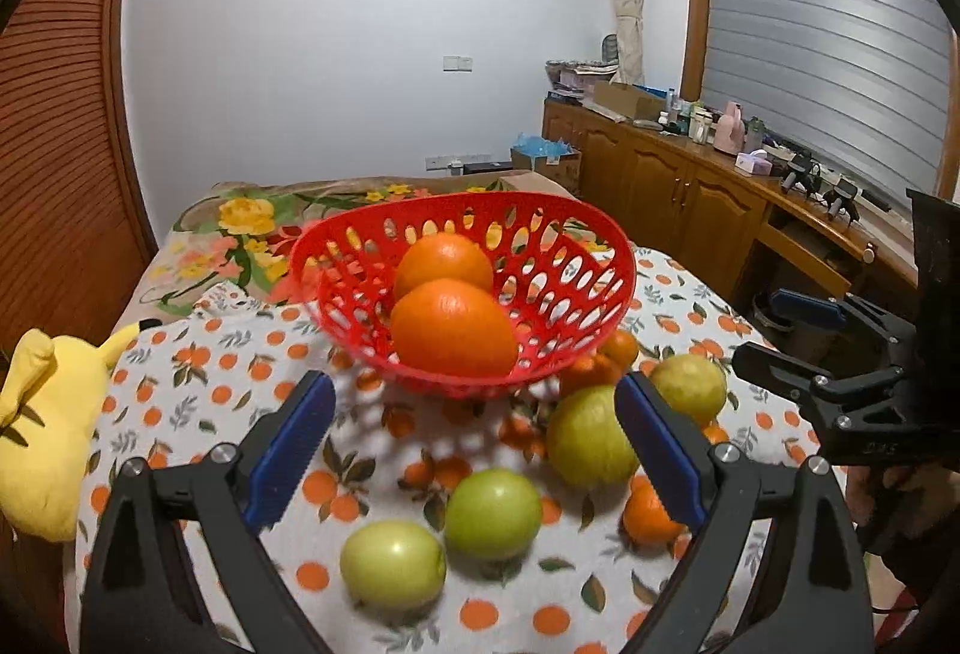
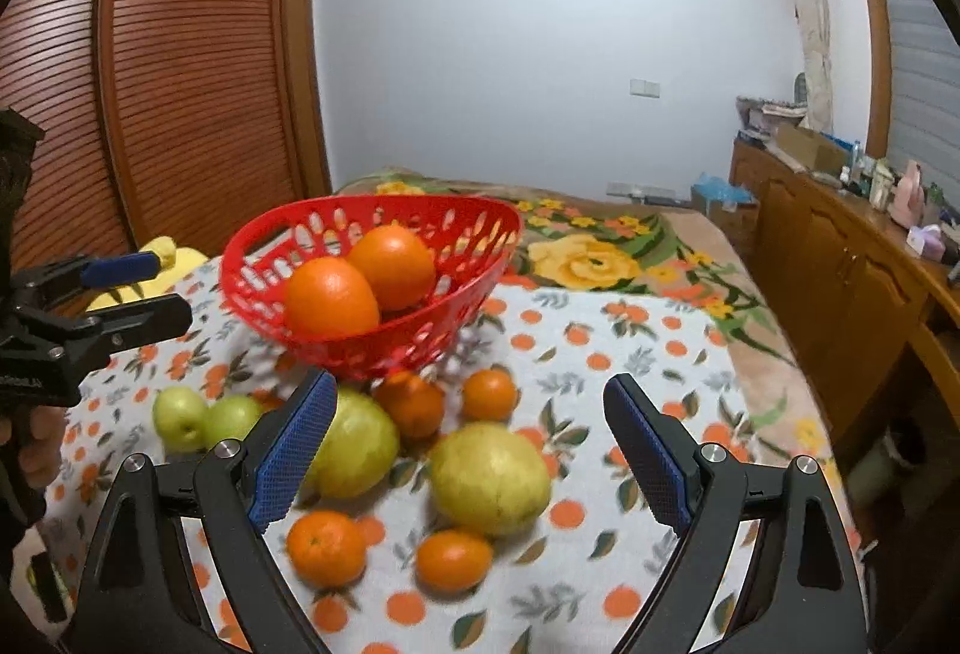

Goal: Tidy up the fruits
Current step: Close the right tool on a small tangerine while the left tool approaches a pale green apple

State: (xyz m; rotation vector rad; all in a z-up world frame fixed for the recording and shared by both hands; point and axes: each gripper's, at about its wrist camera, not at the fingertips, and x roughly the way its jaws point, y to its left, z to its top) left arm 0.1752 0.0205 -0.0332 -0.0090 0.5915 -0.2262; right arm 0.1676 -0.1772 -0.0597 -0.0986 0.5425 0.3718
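A red perforated basket [image 1: 564, 288] [image 2: 474, 246] stands on the orange-print tablecloth and holds two large oranges [image 1: 453, 327] [image 2: 330, 297]. In front of it lie loose fruit: two green apples [image 1: 492, 513] [image 2: 180, 417], two yellow-green pears [image 1: 585, 435] [image 2: 489, 477] and several small tangerines [image 2: 327, 546]. My left gripper [image 1: 474, 456] is open and empty above the apples. My right gripper [image 2: 468, 450] is open and empty above the pears. Each gripper shows at the other view's edge [image 1: 774, 336] [image 2: 150, 288].
A yellow plush toy [image 1: 42, 432] lies at the table's left edge. A floral blanket [image 2: 600, 252] covers the bed behind the table. A wooden sideboard [image 1: 690, 192] with clutter runs along the right. A slatted wooden wardrobe [image 2: 180, 84] stands on the left.
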